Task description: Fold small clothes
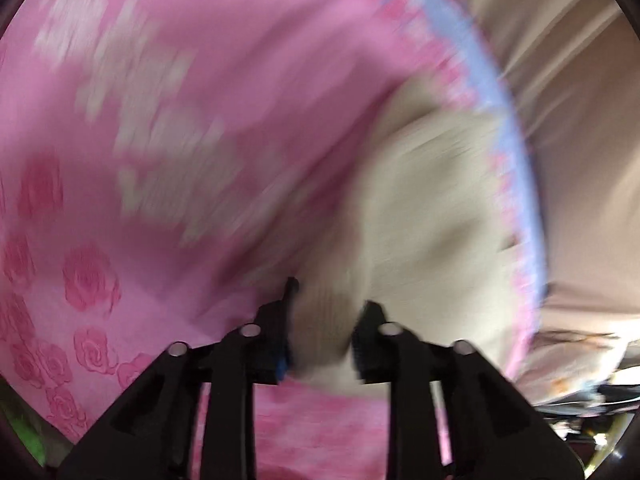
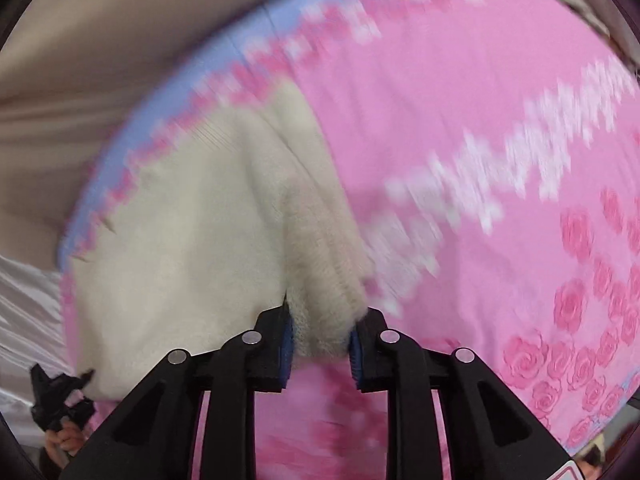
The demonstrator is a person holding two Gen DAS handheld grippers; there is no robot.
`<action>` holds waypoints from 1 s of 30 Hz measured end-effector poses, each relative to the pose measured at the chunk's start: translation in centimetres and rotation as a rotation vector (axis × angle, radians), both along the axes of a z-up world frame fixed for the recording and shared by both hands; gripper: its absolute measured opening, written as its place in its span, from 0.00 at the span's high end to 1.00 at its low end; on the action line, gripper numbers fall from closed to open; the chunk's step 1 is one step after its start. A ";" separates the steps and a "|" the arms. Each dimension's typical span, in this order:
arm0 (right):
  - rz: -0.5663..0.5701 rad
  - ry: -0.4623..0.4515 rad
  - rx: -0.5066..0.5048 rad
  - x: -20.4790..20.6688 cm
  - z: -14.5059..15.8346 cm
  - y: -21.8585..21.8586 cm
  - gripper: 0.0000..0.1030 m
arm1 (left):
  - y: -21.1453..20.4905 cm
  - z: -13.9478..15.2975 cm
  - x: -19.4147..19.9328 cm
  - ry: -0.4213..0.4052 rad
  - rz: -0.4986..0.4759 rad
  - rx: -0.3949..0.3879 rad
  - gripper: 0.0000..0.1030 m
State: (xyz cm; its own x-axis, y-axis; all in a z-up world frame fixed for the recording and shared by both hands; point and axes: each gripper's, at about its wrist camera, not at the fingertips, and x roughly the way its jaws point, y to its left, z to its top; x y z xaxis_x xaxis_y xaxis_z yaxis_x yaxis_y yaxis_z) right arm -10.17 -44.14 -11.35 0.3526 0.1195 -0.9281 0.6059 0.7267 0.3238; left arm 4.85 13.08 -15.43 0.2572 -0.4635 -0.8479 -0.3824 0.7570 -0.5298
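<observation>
A cream knitted garment [image 1: 432, 216] lies on a pink bedspread [image 1: 180, 80] with rose prints and a blue border. My left gripper [image 1: 322, 340] is shut on a bunched edge of the garment, with fabric between the fingers. In the right wrist view the same cream garment [image 2: 192, 240] spreads to the left, and my right gripper [image 2: 322, 340] is shut on a thick ribbed fold of it. The left gripper [image 2: 60, 396] shows at the lower left of the right wrist view, at the garment's other corner. Both views are motion-blurred.
The bedspread's blue border [image 2: 168, 104] runs along the bed edge, with beige fabric [image 2: 100, 40] beyond it. Beige bedding [image 1: 580, 160] lies past the border in the left wrist view, and clutter [image 1: 580, 392] sits at the lower right.
</observation>
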 end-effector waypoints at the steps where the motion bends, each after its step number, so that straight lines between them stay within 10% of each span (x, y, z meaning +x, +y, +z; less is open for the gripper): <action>1: -0.068 -0.043 0.026 -1.1 0.6 -0.4 0.69 | 0.0 0.9 -0.4 -0.022 0.009 0.048 0.62; 4: -0.131 -0.112 -0.141 -2.3 6.0 0.1 0.67 | 0.7 5.6 -0.8 -0.096 0.006 0.193 0.63; 8: 0.275 -0.192 -0.186 4.4 9.8 8.0 0.96 | -2.0 11.7 1.2 -0.301 -0.109 0.245 0.60; 12: 0.550 -0.216 -0.120 10.7 7.6 18.3 1.00 | -9.9 10.0 3.8 -0.277 -0.321 0.154 0.59; 15: 0.629 -0.119 -0.167 13.2 4.4 20.6 1.00 | -14.9 5.5 4.4 -0.190 -0.415 0.236 0.59; 24: 0.012 0.019 -0.250 8.8 4.1 -3.2 1.00 | -13.0 4.7 5.1 -0.159 -0.346 0.185 0.59; 30: 0.298 -0.156 -0.241 11.9 8.5 5.6 0.97 | -15.1 5.9 5.2 -0.173 -0.395 0.302 0.53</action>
